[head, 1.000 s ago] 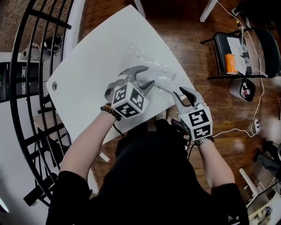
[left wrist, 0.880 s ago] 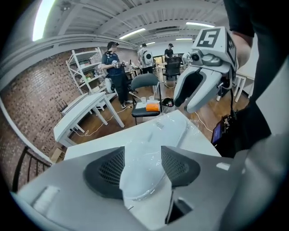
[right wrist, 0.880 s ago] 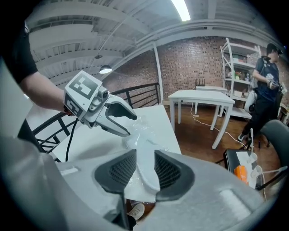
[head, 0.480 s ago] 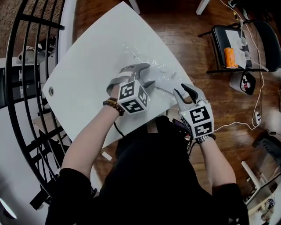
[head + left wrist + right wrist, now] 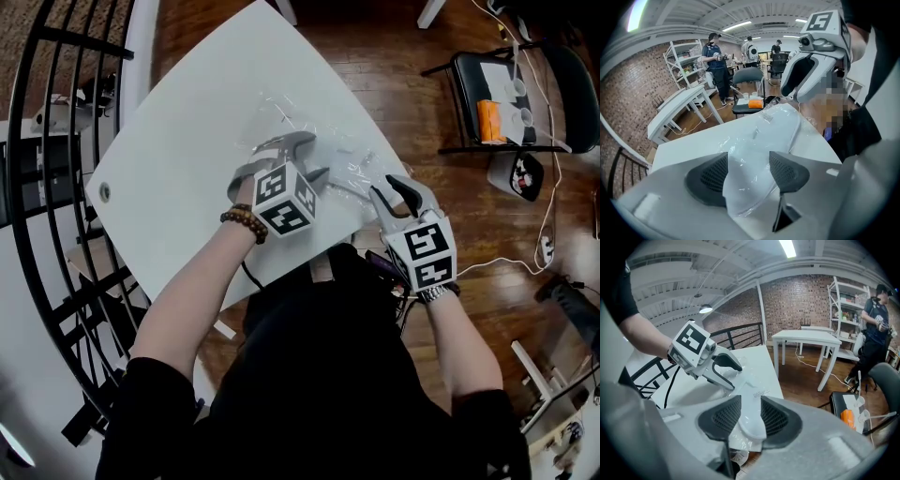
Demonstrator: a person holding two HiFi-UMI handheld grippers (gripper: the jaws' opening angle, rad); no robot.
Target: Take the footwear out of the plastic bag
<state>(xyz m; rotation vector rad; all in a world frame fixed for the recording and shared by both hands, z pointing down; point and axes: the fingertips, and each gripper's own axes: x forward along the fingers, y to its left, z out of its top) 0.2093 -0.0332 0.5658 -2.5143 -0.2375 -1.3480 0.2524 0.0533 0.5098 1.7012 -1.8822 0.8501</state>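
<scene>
Left gripper [image 5: 316, 157] has dropped down over the bag, jaws just opened wide

Nothing's out yet imo: the white slipper [image 5: 761, 140] is still fully inside the clear plastic bag [image 5: 349, 150], lying flat by the white table's [image 5: 187, 141] near edge. One end sits between the spread left jaws, unsqueezed. The right gripper [image 5: 385, 187] just eased open a touch but pinches the other end through the film.
</scene>
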